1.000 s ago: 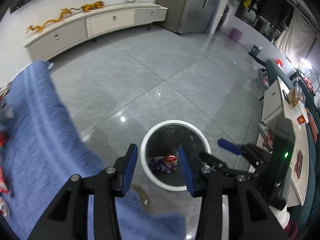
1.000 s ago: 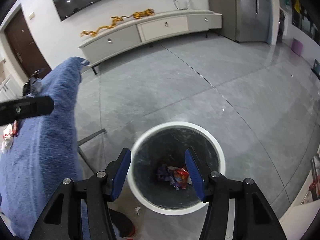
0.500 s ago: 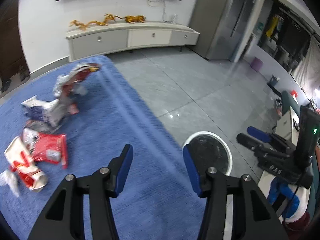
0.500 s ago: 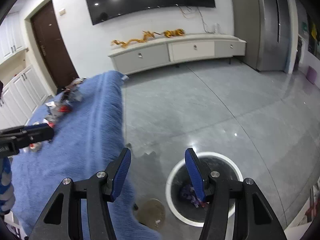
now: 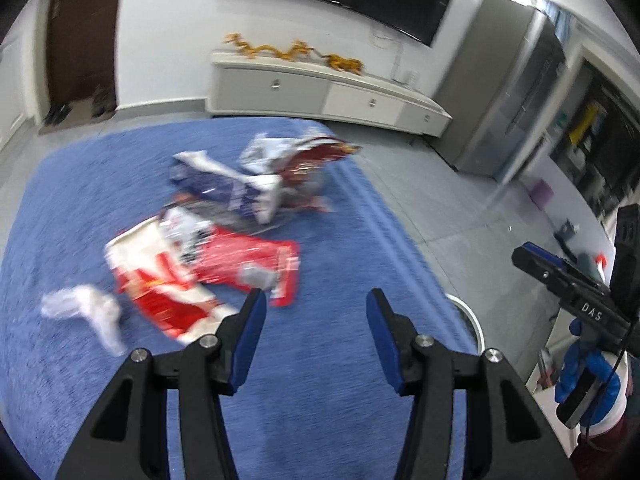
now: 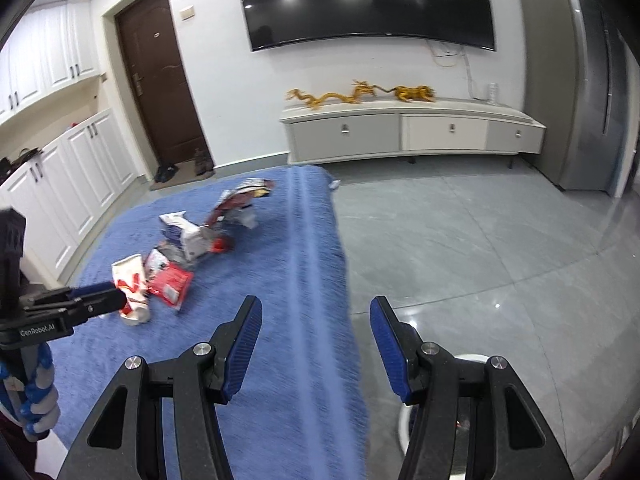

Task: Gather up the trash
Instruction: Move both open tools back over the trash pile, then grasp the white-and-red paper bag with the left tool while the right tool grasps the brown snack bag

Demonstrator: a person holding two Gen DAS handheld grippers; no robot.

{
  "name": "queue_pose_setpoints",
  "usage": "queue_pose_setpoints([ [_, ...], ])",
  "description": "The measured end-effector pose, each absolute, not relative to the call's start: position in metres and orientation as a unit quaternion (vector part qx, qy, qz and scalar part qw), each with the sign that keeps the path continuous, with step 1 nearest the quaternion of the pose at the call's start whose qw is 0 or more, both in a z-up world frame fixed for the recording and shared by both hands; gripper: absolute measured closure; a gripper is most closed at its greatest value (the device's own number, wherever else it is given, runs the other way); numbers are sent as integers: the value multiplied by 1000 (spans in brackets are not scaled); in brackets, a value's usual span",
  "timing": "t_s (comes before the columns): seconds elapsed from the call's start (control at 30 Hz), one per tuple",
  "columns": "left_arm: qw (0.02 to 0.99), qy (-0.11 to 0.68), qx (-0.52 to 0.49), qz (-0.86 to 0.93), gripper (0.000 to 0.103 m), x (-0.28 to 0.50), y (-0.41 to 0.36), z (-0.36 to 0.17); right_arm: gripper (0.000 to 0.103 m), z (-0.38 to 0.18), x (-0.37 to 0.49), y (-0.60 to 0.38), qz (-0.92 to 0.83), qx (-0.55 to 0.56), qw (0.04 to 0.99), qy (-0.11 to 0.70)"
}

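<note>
Left hand-held gripper (image 5: 316,312) jaws apart, empty, right hand-held gripper (image 6: 316,320) likewise, wrappers (image 5: 224,236) centre-left on blue tabletop (image 5: 328,420)

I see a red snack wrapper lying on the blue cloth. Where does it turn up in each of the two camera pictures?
Left wrist view: red snack wrapper left of centre, just beyond the left gripper.
Right wrist view: red snack wrapper centre left, ahead and left of the right gripper.
Shared landmark: the golden dragon ornament on the low cabinet.
</note>
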State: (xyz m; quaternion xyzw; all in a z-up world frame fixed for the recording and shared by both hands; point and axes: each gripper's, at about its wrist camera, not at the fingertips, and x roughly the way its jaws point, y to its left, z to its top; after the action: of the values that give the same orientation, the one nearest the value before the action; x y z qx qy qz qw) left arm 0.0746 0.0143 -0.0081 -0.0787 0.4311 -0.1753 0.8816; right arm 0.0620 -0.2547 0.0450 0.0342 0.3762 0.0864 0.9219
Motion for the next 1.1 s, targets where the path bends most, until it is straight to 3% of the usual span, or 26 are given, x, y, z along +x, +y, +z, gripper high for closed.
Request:
queue_pose_setpoints([
  [0.33, 852, 472, -196, -115, 53, 101, 121, -42, 49, 31, 104, -198, 147, 42, 909, 389],
  [0.73, 812, 521, -242, -99, 55, 149, 124, -70, 47, 12, 165, -185, 182, 94, 890, 407],
  [0.9, 807, 533, -233, -102, 60, 157, 115, -80, 47, -1, 195, -184, 182, 116, 879, 426],
  [0.97, 804, 537, -232, -105, 69, 160, 112, -82, 47, -4, 205, -184, 184, 125, 875, 429],
  [1.1, 804, 539, -227, -108, 75, 164, 108, -87, 47, -9, 227, -182, 190, 160, 865, 435],
])
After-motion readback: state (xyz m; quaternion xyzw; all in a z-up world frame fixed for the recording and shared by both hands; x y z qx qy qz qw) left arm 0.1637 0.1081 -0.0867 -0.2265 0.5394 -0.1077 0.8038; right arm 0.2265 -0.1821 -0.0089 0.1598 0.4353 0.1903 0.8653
